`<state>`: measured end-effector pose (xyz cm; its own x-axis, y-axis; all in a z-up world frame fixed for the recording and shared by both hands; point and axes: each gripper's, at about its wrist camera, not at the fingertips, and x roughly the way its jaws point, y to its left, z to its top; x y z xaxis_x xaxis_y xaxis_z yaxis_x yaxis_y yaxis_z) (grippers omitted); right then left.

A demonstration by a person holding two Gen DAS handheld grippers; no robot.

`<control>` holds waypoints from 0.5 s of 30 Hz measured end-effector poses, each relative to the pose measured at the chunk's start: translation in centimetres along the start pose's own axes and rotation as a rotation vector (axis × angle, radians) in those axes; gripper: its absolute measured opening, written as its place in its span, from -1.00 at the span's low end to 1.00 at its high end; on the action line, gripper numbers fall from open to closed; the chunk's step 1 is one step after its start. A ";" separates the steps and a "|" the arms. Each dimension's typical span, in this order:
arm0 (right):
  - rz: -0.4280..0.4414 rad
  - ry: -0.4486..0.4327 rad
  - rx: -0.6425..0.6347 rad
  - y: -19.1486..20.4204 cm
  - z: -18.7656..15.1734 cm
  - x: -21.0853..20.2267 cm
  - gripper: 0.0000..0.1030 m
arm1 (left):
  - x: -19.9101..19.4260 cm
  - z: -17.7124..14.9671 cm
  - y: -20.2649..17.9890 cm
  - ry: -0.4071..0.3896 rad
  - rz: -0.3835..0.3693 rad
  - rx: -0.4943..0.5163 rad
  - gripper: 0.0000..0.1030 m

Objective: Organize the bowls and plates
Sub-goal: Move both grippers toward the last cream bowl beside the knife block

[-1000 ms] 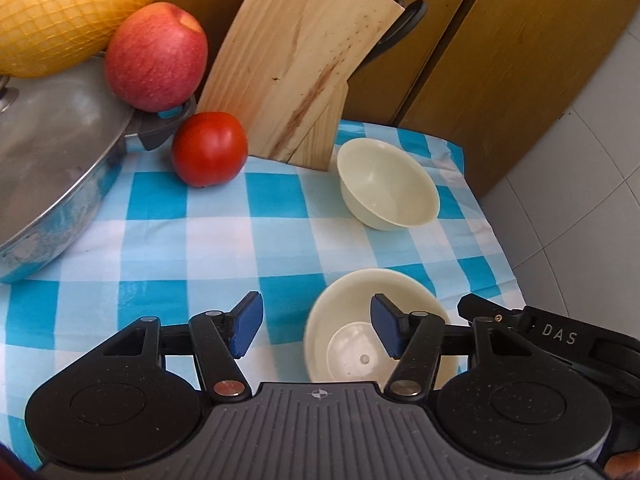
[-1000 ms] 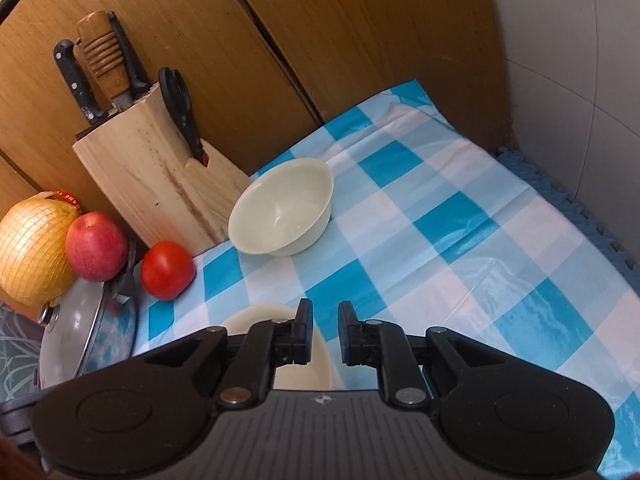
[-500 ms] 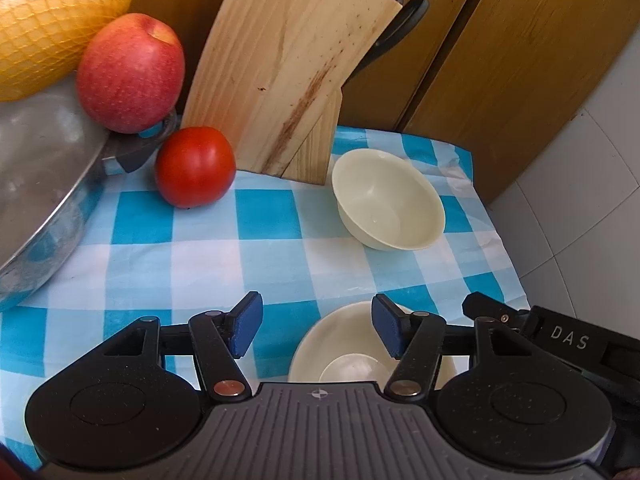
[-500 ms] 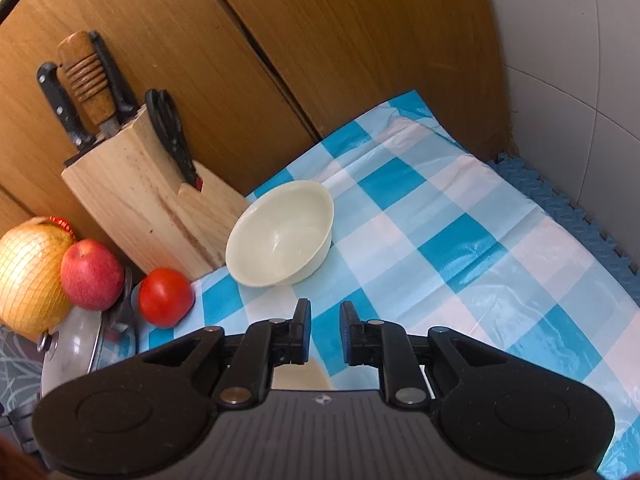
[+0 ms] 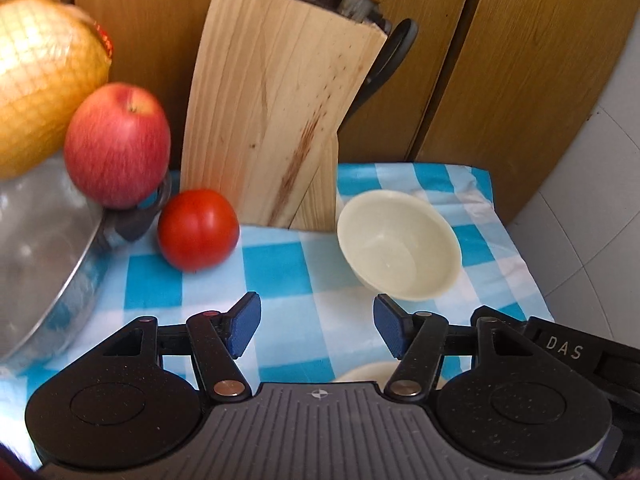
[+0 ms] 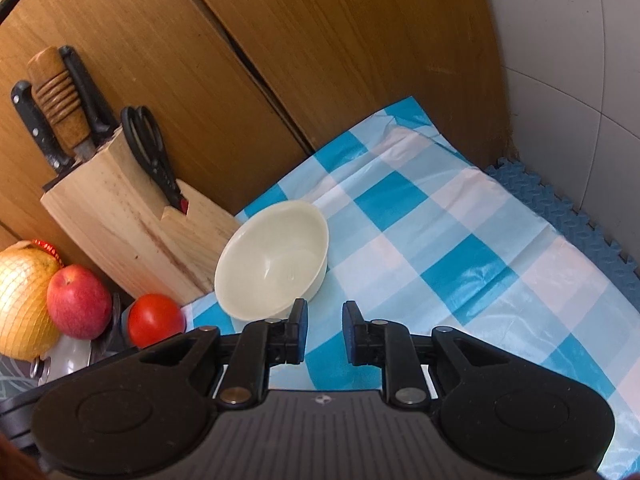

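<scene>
A cream bowl (image 5: 400, 250) stands upright on the blue-checked cloth (image 5: 280, 264), just right of the knife block; it also shows in the right wrist view (image 6: 272, 264). Only the rim of a second cream bowl (image 5: 368, 372) peeks out under my left gripper (image 5: 316, 326), whose jaws are opening with nothing between them. It hovers short of the far bowl. My right gripper (image 6: 325, 330) hangs just right of that bowl's near rim, its pads a narrow gap apart and empty. Its black body (image 5: 560, 348) shows at the lower right of the left wrist view.
A wooden knife block (image 5: 280, 120) with knives and scissors leans at the back. Left of it lie a tomato (image 5: 198, 230), an apple (image 5: 118, 144), a netted yellow fruit (image 5: 44, 92) and a steel pot (image 5: 40, 260). Wooden panels and a tiled wall close in the back and right.
Both grippers moved forward toward the far bowl. The near bowl slid almost out of sight under the left gripper. Both pairs of jaws stand slightly wider.
</scene>
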<state>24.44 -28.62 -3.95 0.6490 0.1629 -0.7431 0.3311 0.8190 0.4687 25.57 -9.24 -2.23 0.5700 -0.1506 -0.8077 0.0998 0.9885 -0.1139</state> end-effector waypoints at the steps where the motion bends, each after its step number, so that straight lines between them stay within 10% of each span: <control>1: 0.001 -0.002 0.000 0.0 0.2 0.1 -0.64 | 0.1 0.1 0.0 -0.002 -0.006 0.000 0.36; 15: -0.013 -0.009 -0.002 0.7 1.4 2.1 -0.61 | 1.7 1.3 -0.4 -0.019 -0.017 0.026 0.41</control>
<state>26.96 -28.50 -4.56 0.6509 0.1472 -0.7447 0.3379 0.8223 0.4579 27.61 -9.87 -2.84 0.5834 -0.1679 -0.7946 0.1308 0.9850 -0.1121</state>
